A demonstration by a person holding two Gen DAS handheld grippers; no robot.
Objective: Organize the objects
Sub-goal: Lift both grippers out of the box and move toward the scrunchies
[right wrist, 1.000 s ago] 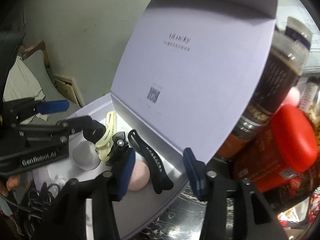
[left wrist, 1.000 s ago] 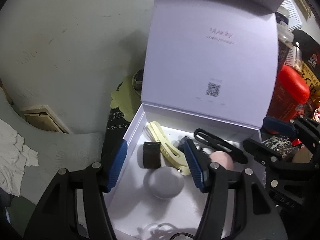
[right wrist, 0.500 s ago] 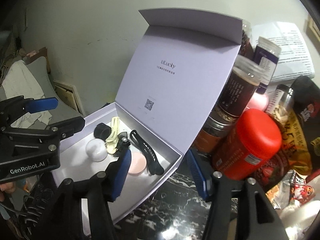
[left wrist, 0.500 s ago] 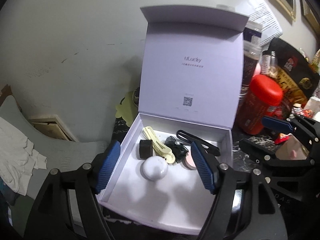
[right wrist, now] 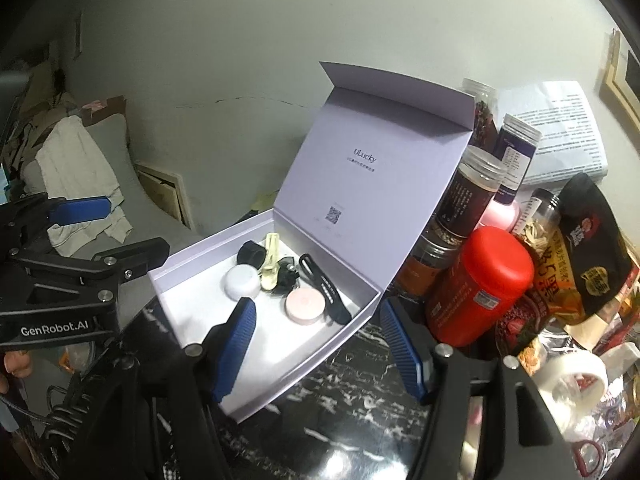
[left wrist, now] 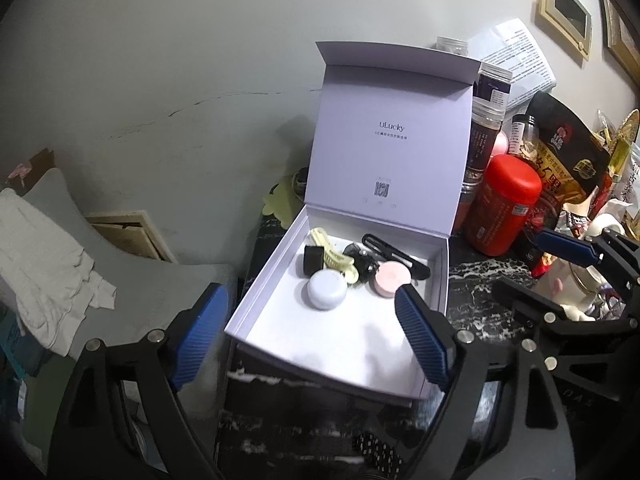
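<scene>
A white gift box (left wrist: 264, 300) (right wrist: 256, 392) stands on the black marble table with its lid (left wrist: 388, 140) (right wrist: 360, 184) upright. Inside lie a pale blue round case (left wrist: 326, 290) (right wrist: 242, 282), a pink round case (left wrist: 392, 278) (right wrist: 305, 306), a yellow hair clip (left wrist: 334, 256) (right wrist: 270, 264), a long black clip (left wrist: 394, 254) (right wrist: 324, 288) and a small black piece (left wrist: 313, 260) (right wrist: 250, 256). My left gripper (left wrist: 308, 340) hangs in front of the box, its jaws opening with nothing between them. My right gripper (right wrist: 316, 350) straddles the box's front right corner without touching, jaws opening.
A red canister (left wrist: 502, 204) (right wrist: 480, 284), several jars (right wrist: 468, 196) and snack bags (right wrist: 588, 248) crowd the table right of the box. A printed sheet (right wrist: 560, 132) leans on the wall. A grey cushion with white cloth (left wrist: 44, 260) lies at left.
Both grippers have drawn back and up from the box, so it looks smaller and farther. The left jaws have spread much wider, the right ones a little.
</scene>
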